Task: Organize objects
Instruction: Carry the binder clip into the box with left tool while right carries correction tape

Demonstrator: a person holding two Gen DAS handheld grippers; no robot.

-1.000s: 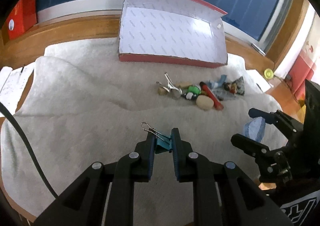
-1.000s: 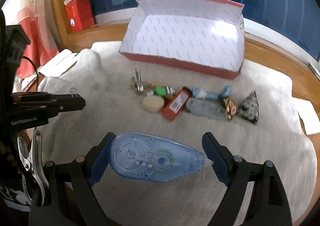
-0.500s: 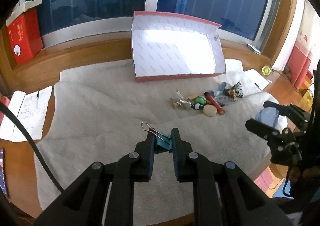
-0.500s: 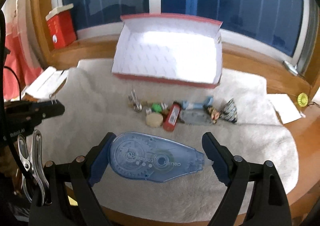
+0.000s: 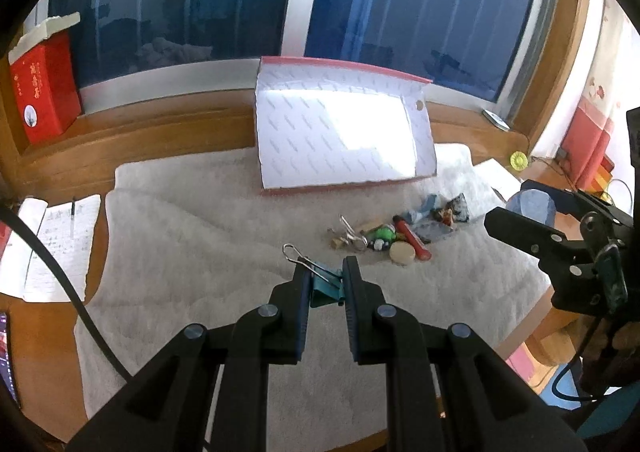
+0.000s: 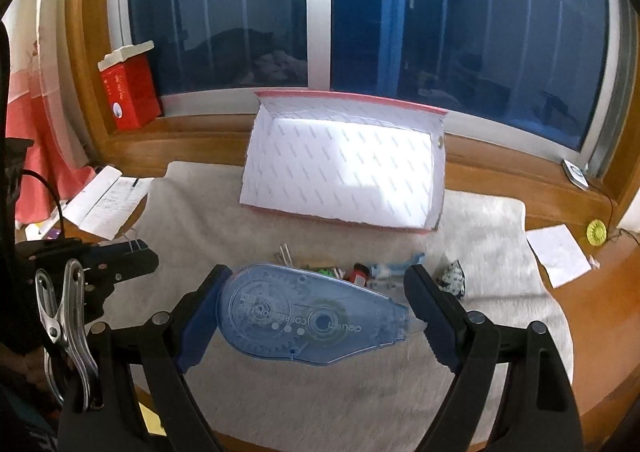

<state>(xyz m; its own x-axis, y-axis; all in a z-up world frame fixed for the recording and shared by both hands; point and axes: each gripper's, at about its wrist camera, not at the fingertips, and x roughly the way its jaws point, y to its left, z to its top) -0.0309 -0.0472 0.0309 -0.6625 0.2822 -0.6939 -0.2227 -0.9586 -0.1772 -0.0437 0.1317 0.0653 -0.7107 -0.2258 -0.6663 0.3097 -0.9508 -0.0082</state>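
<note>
Above the white towel, both grippers hold stationery clear of the surface.

Nearest the left wrist camera, the left gripper [image 5: 326,284] is clamped on a teal binder clip [image 5: 325,289], its wire handle sticking up to the left. Nearest the right wrist camera, the right gripper [image 6: 316,304] stands wide, its pads pressing on the two ends of a translucent blue correction tape dispenser [image 6: 308,316] held lengthwise between them. Beyond both, on the white towel [image 5: 192,236], lies a small heap of objects [image 5: 396,230]: a red tube, a round beige disc, a green piece, metal clips and a dark patterned pouch. Farther back, an open red box with a white patterned lining [image 5: 340,132] rests at the towel's far edge, below the window.
</note>
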